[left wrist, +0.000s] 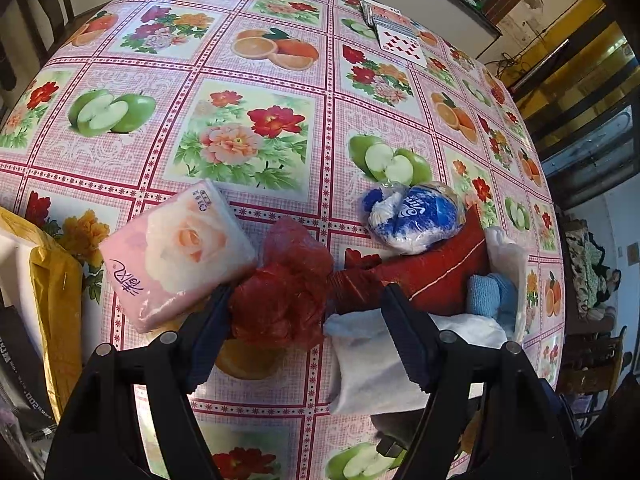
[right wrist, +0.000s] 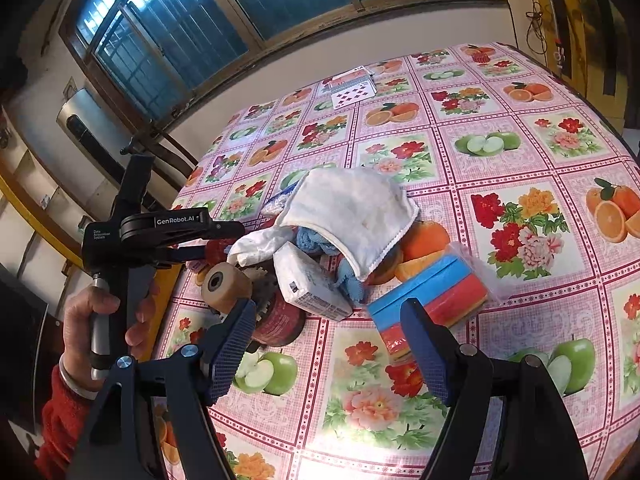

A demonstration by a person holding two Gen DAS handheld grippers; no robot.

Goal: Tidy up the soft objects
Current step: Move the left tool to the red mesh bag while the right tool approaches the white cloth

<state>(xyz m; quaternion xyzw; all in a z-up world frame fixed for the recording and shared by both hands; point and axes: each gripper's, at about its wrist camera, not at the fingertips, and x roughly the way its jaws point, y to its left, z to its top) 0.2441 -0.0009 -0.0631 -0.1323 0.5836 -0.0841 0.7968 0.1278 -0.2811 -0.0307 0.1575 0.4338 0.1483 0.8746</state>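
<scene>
Seen from the left wrist, the left claw (left wrist: 308, 320) hangs low over the tabletop (left wrist: 256, 60) with its two fingers spread wide and nothing gripped. Directly between those fingers, nearest the tips, lies a crumpled red mesh bag (left wrist: 286, 300), touching or nearly touching the left finger; whether the finger presses it cannot be told. Just left of the bag is a pink tissue pack (left wrist: 180, 252), its long axis slanting up and to the right. Under the right finger sits a white cloth (left wrist: 372, 364), and beyond it a red pouch (left wrist: 436, 272), a blue towel (left wrist: 488, 292) and, farther still, a blue-and-white wrapped roll (left wrist: 416, 216). From the right wrist, the right claw (right wrist: 328, 344) is likewise spread and empty, hovering short of the pile. A striped sponge stack (right wrist: 432, 296) lies just ahead of its right finger, long axis running up and to the right. A person's hand (right wrist: 100, 320) holds the other tool at left. Judging by position, the left claw is nearer the mesh bag, which lies straight ahead. Playing cards (left wrist: 400, 40) rest at the far edge.
</scene>
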